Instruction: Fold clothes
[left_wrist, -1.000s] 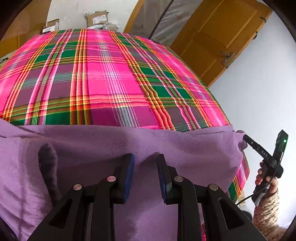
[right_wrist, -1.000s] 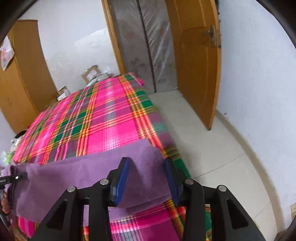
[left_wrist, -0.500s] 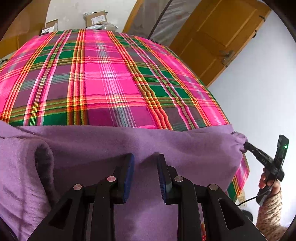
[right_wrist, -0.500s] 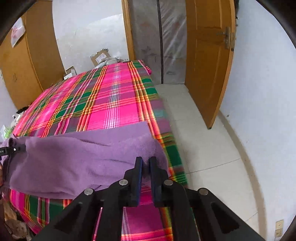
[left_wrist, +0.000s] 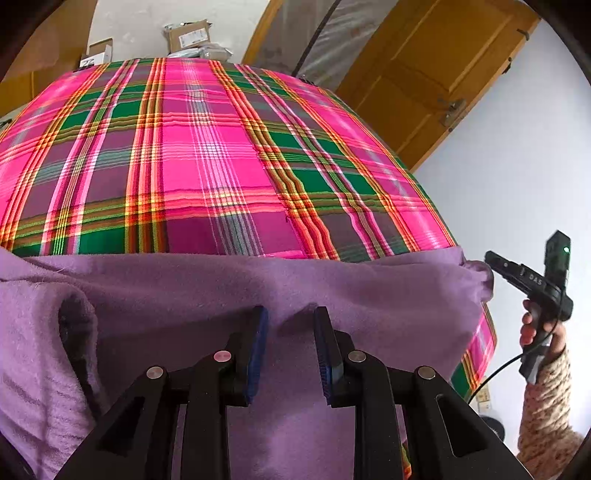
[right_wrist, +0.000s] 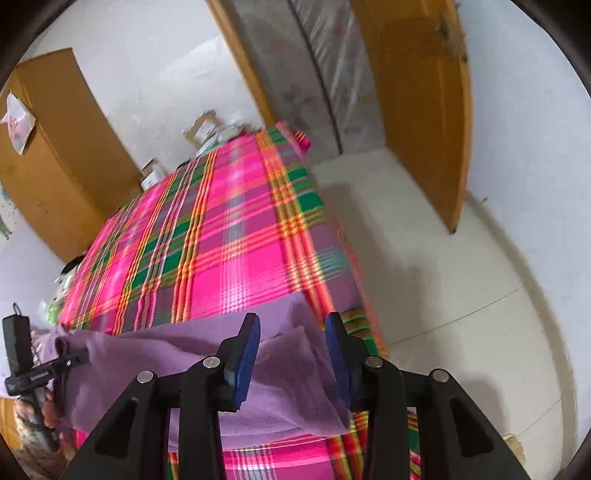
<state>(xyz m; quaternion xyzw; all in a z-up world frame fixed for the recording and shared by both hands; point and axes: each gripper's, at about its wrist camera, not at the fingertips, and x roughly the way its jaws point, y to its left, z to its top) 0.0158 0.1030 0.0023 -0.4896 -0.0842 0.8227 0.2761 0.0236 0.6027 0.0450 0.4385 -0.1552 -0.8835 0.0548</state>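
1. Purple garment (left_wrist: 369, 295) is lying across the near end of the bed (left_wrist: 221, 166), spreading from one side of it to the other over a pink, green and orange plaid sheet.
2. Left hand-held gripper (left_wrist: 290, 325) is pinching the garment's left end. In the right wrist view the cloth is bunching at its tip and hanging raised from it; in its own view a ridge of fabric is rising between the blue pads.
3. Right hand-held gripper (right_wrist: 291, 321) is hovering over the garment's right corner at the bed's edge. Its jaws have just been opening and are standing wide, with the folded corner lying below and between the pads, none of them pressing on it.
4. In the left wrist view the right hand-held gripper's tip is sitting just beside that puckered corner, with a person's hand (left_wrist: 535, 332) in a patterned sleeve wrapping its handle.
5. Beyond the bed, a wooden door (right_wrist: 417, 92) is standing ajar over a pale tiled floor (right_wrist: 443, 277).
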